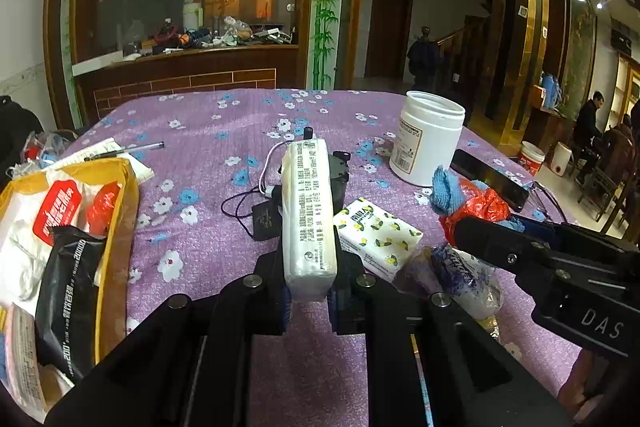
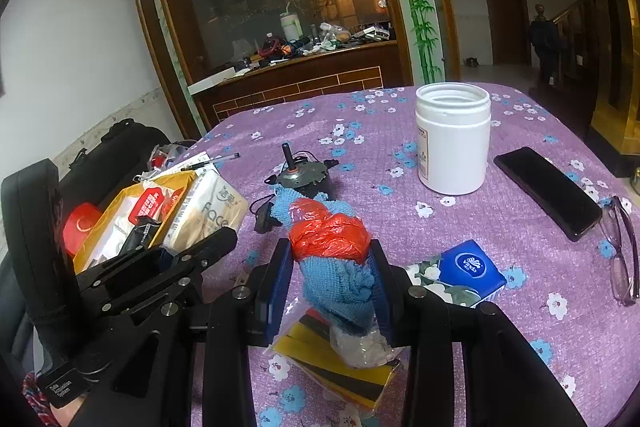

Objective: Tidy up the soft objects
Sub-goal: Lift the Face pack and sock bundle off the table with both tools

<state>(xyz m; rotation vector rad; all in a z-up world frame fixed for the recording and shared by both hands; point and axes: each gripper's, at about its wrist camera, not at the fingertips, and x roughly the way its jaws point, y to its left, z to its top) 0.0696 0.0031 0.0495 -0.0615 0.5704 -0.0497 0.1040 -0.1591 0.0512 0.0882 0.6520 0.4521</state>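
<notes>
Tissue pack [image 1: 307, 215] hides the motor behind it; left tongs [image 1: 308, 297] clamp its end.

white tissue pack [image 1: 308, 211] — upright, gripped

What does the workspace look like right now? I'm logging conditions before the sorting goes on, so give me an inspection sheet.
Surface: table under a purple floral cloth.
Job's things: white tissue pack; blue cloth with red plastic bag; lemon-print tissue pack; blue tissue pack; yellow bag already holding soft packs.
Clutter: white jar, lid off; small motor; black phone; glasses; pen.
Grippers: left gripper shut on the white tissue pack; right gripper shut on the blue cloth bundle.
Cables: black and white leads beside the motor.
Surroundings: cluttered wooden counter; seated people far off.
</notes>
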